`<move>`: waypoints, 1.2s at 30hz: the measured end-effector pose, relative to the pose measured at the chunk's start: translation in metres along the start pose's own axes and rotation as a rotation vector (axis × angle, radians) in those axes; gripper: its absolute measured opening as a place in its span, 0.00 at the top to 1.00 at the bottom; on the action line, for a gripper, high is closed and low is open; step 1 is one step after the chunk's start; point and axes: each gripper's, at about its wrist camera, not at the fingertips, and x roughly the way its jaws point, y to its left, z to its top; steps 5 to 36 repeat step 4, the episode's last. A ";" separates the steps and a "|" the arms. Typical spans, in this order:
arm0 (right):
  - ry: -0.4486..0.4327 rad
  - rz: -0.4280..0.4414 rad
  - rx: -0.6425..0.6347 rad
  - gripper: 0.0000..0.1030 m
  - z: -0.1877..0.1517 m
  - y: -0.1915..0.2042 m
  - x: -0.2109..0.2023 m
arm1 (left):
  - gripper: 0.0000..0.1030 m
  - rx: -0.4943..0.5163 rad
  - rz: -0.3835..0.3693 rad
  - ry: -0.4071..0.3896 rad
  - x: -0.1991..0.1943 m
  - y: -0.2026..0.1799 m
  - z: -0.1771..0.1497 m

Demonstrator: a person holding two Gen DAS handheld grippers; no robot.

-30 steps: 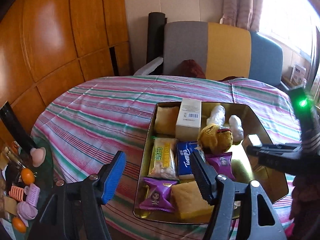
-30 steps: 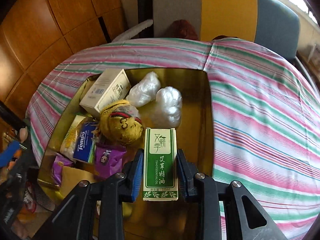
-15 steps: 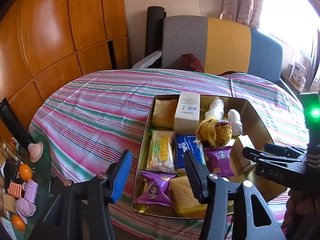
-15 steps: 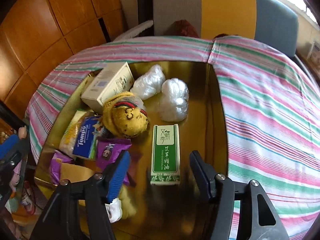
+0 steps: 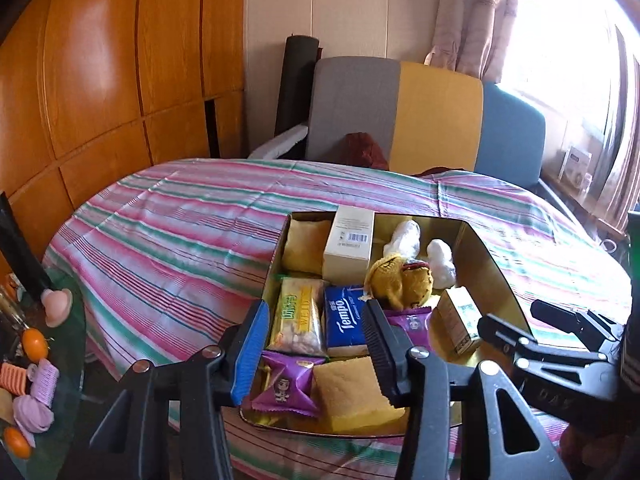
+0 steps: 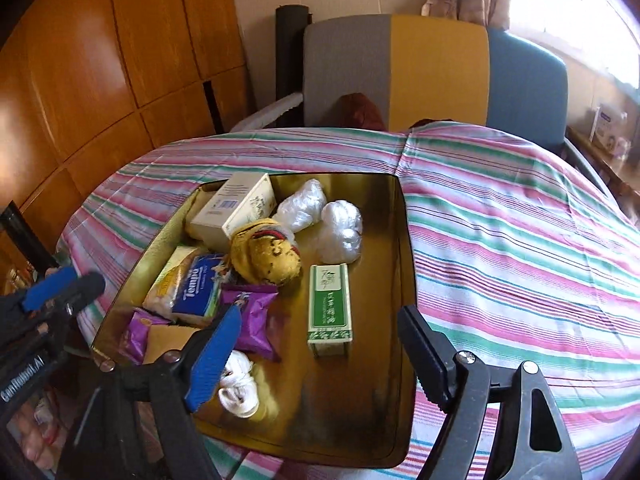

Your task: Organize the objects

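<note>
The green box is seen lying flat in the gold tray, gripped by nothing. Both the right claw and left claw are held wide open, empty.

Green box lies flat in gold tray.

Purple snack packet partly behind fingers; box barcode illegible.
</note>
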 end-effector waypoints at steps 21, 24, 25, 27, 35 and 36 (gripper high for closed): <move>-0.001 0.008 -0.017 0.22 -0.001 0.006 -0.001 | 0.53 0.016 0.031 -0.011 -0.003 -0.003 0.003; -0.001 0.008 -0.017 0.22 -0.001 0.006 -0.001 | 0.53 0.016 0.031 -0.011 -0.003 -0.003 0.003; -0.001 0.008 -0.017 0.22 -0.001 0.006 -0.001 | 0.53 0.016 0.031 -0.011 -0.003 -0.003 0.003; -0.001 0.008 -0.017 0.22 -0.001 0.006 -0.001 | 0.53 0.016 0.031 -0.011 -0.003 -0.003 0.003; -0.001 0.008 -0.017 0.22 -0.001 0.006 -0.001 | 0.53 0.016 0.031 -0.011 -0.003 -0.003 0.003; -0.001 0.008 -0.017 0.22 -0.001 0.006 -0.001 | 0.53 0.016 0.031 -0.011 -0.003 -0.003 0.003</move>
